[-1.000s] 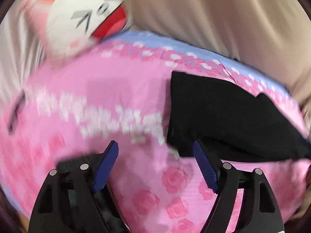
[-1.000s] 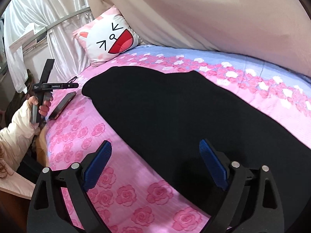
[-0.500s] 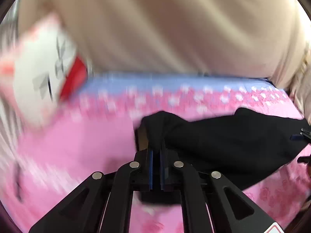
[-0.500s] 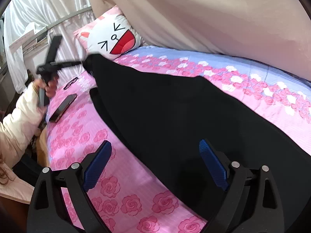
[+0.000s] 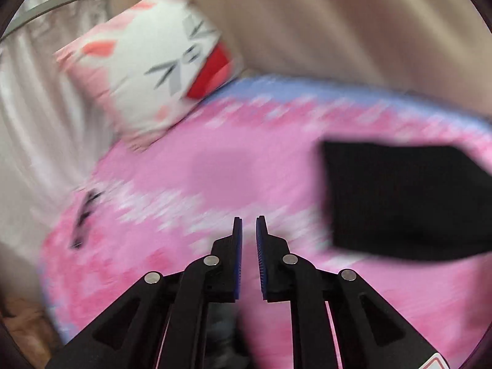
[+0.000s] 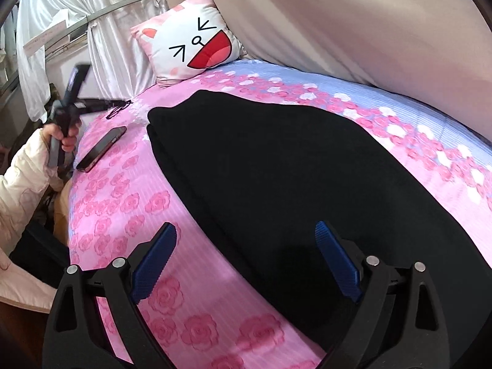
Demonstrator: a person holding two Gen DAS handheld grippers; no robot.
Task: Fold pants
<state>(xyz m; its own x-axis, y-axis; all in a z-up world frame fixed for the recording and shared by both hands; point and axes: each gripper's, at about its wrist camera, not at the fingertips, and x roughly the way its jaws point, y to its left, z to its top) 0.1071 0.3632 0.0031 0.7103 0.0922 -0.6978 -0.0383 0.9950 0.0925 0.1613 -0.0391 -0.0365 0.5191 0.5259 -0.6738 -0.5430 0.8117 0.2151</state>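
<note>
Black pants [image 6: 276, 169] lie on the pink rose bedsheet [image 6: 129, 203], with one end doubled back so two layers show at their left edge. In the blurred left wrist view the pants [image 5: 399, 203] lie to the right, apart from my left gripper [image 5: 249, 224]. Its jaws are opening with only a narrow gap, and nothing is between them. My right gripper [image 6: 246, 229] hovers open over the near edge of the pants, one blue finger [image 6: 153, 261] above the sheet and the other above the black cloth. It holds nothing.
A cartoon-face pillow [image 6: 190, 49] leans at the head of the bed. A dark phone [image 6: 101, 149] and a black cord [image 6: 118, 109] lie near the left bed edge, where a hand in a cream sleeve [image 6: 21, 172] grips the other tool. Beige drapery [image 6: 369, 30] hangs behind.
Half a second ago my left gripper was shut on the lifted end of the pants. It has let go and drawn away to the left, and the pants lie doubled over.
</note>
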